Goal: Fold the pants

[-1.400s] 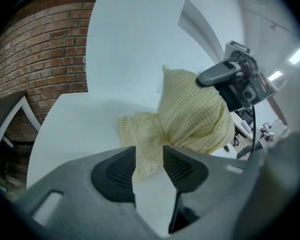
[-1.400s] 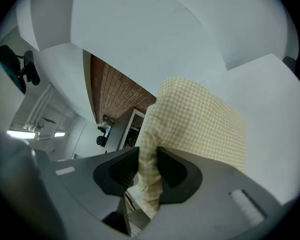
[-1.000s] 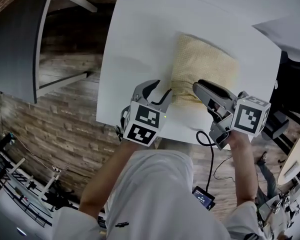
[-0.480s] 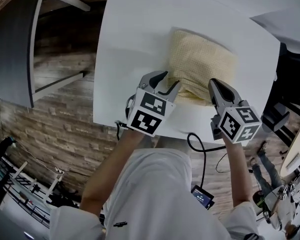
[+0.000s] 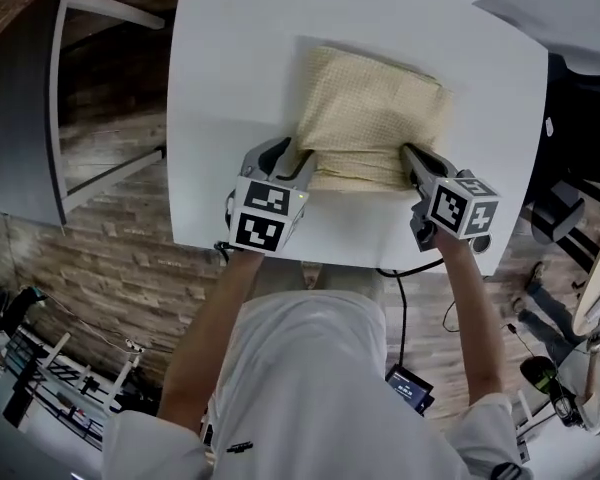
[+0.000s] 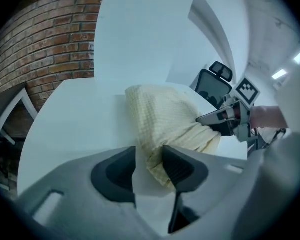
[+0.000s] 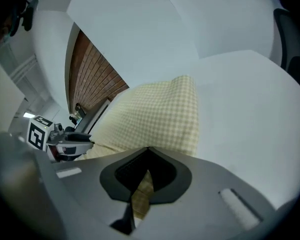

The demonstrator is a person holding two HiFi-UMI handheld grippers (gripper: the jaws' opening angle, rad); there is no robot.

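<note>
If lifted now, likely to drag askew: only near right corner of pants (image 5: 372,118) pinched, in right gripper (image 5: 410,153), jaws just closed down tight on a thin strip of fabric edge. Thin bite, could slip out. Left gripper (image 5: 294,154) held wide, near left corner lying loose between jaws, not clamped; could catch only top layer or bunch cloth on closing. Folded yellow bundle flat on white table (image 5: 230,58), ahead of both grippers.
</note>
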